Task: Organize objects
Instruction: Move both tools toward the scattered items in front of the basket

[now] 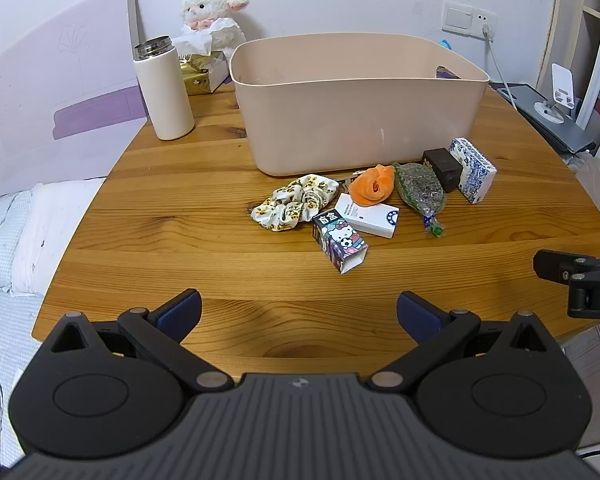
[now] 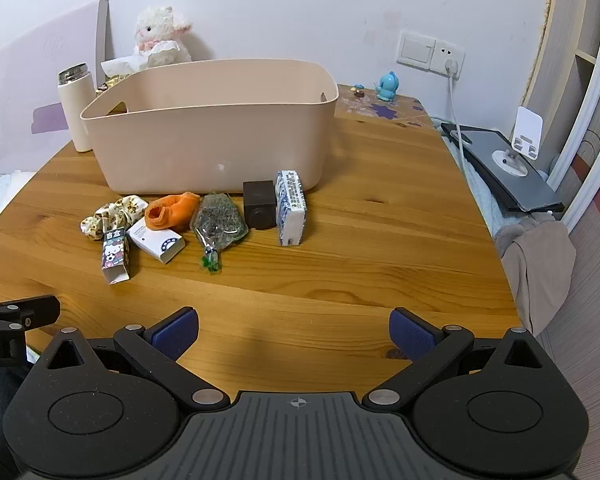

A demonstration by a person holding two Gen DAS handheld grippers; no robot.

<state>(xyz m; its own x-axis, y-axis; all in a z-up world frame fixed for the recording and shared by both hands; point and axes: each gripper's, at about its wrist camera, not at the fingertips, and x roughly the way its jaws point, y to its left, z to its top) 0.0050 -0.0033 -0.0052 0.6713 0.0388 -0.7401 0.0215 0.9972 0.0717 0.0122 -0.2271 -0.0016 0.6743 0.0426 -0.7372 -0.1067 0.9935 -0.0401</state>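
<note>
1. The left tool (image 1: pixel 298 312) hovers over the near edge of the round wooden bench (image 1: pixel 180 208), its blue-padded jaws spread wide and holding nothing.
2. The right tool (image 2: pixel 294 330) hangs likewise over the near edge, jaws spread and empty; both look poised to start.
3. A beige plastic bin (image 1: pixel 359 112) sits toward the far side of the bench, its open top facing up, likely the place for the loose items. What I can see of its inside looks bare.
4. The items lie in a row just in front of the bin's near wall, within easy reach: a floral fabric scrunchie (image 1: pixel 292 204), an orange cloth piece (image 1: pixel 371 188), a clear bag of dried green herbs (image 1: pixel 419 192), a small dark brown box (image 1: pixel 443 168) and a blue-and-white patterned box (image 1: pixel 473 170).
5. Nearer still lie a cartoon-cat printed carton (image 1: pixel 339 244) and a white flat box (image 1: pixel 373 216), touching each other.
6. A white cylindrical flask (image 1: pixel 164 88) stands upright near the left edge, apart from the clutter.
</note>
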